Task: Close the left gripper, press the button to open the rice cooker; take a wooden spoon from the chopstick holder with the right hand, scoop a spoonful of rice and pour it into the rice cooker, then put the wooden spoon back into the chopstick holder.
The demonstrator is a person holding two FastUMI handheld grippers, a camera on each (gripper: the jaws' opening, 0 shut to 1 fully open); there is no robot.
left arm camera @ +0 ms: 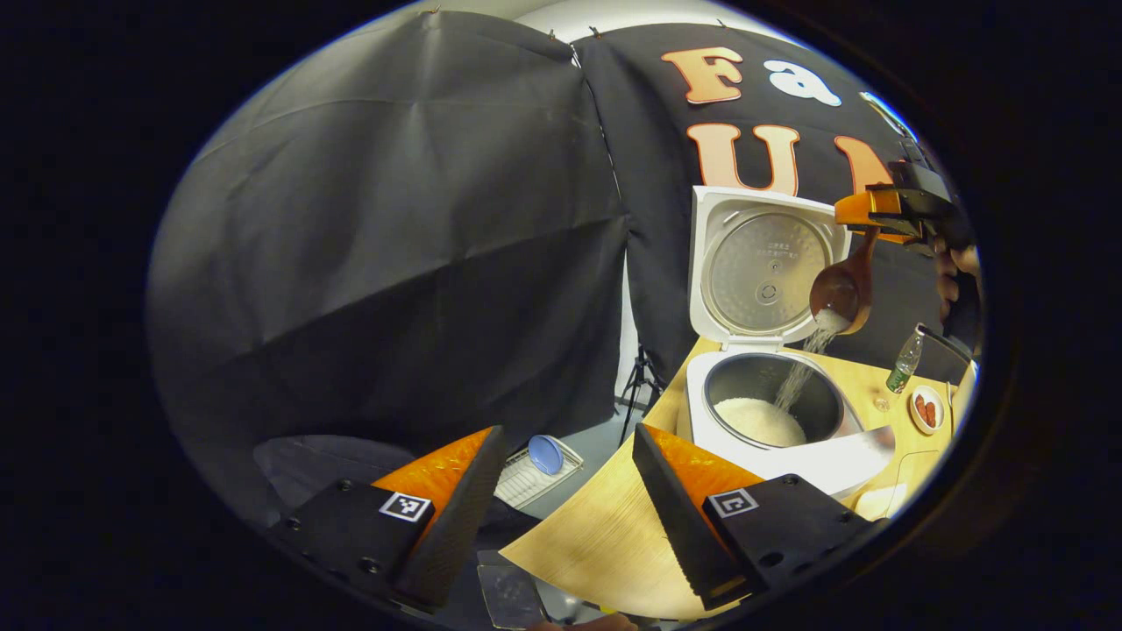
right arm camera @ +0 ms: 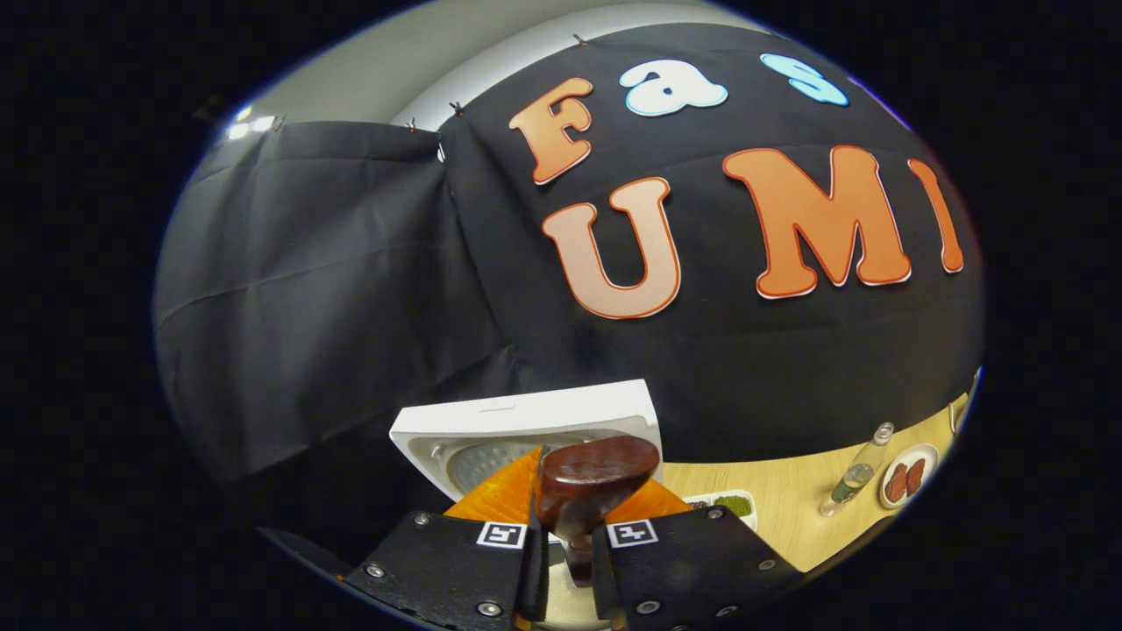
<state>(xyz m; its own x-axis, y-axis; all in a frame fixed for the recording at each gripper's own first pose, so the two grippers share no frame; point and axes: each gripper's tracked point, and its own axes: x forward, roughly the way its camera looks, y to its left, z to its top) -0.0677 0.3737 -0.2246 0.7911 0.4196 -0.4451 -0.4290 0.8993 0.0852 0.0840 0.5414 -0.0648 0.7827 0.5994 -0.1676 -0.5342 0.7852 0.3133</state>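
Observation:
The white rice cooker [left arm camera: 793,464] stands on the wooden table [left arm camera: 605,535] with its lid [left arm camera: 761,263] up and white rice [left arm camera: 759,421] in its pot. Above the pot, the right gripper [left arm camera: 877,215] holds the wooden spoon [left arm camera: 841,294] tilted, and rice streams from it into the pot. In the right gripper view, my right gripper [right arm camera: 570,535] is shut on the spoon's handle, with the spoon bowl [right arm camera: 598,473] just ahead and the cooker lid [right arm camera: 526,421] below it. My left gripper [left arm camera: 568,436] hangs open by the table's left edge, holding nothing.
A glass bottle [left arm camera: 903,361] and a small plate of red food [left arm camera: 926,410] sit on the table right of the cooker. A dish with green food [right arm camera: 727,504] lies behind it. Off the table's left edge, lower down, are a wire rack with a blue bowl [left arm camera: 545,456] and a tripod [left arm camera: 642,386].

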